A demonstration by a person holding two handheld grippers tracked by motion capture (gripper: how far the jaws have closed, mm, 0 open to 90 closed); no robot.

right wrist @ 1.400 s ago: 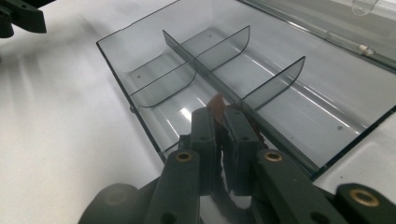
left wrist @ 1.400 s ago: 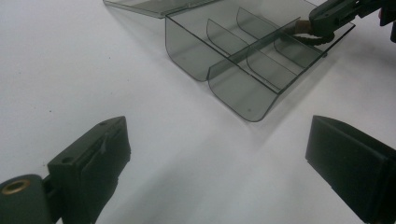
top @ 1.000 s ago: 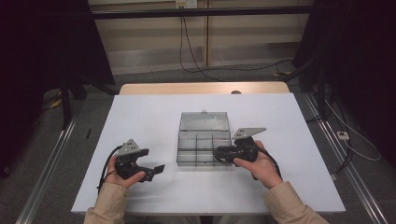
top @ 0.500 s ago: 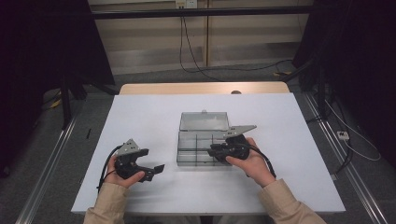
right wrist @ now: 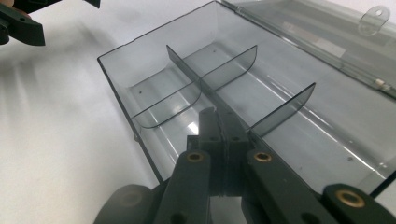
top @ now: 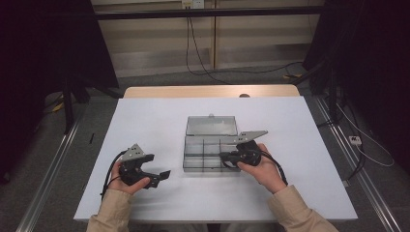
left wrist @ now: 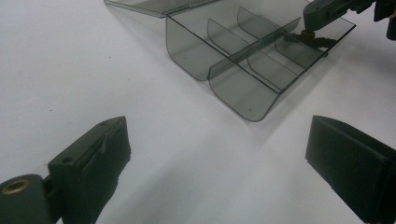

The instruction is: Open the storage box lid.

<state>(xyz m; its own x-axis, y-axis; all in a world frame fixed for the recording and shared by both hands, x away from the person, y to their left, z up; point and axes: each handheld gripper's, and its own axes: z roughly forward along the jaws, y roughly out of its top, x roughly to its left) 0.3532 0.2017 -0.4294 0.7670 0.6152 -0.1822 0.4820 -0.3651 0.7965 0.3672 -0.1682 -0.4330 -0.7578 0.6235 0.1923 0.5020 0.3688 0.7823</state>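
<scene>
Reaching in from the lower right of the high view, the right hand [top: 263, 166] holds the right gripper [top: 225, 156] level, its tip pointing left over the near right part of the box [top: 211, 154]. Its jaws have just been closing, and in the right gripper view they meet on the long divider [right wrist: 205, 91] that runs down the middle of the box, pinching its near end. The left hand [top: 126, 181] sits at the lower left, well apart from the box, with the left gripper [top: 163, 175] aimed right along the table [top: 145, 121]. Its jaws stand wide open with nothing between them, as the left gripper view shows.

The box lies at the centre of the table, its long axis running left to right across the high view, the lid [top: 212, 125] folded flat open towards the far edge. Short cross dividers split the tray into compartments.

The clear smoky plastic makes the compartments hard to count from above. The right gripper's tip is half lost against the box there. Sleeves are cut off by the bottom edge.
</scene>
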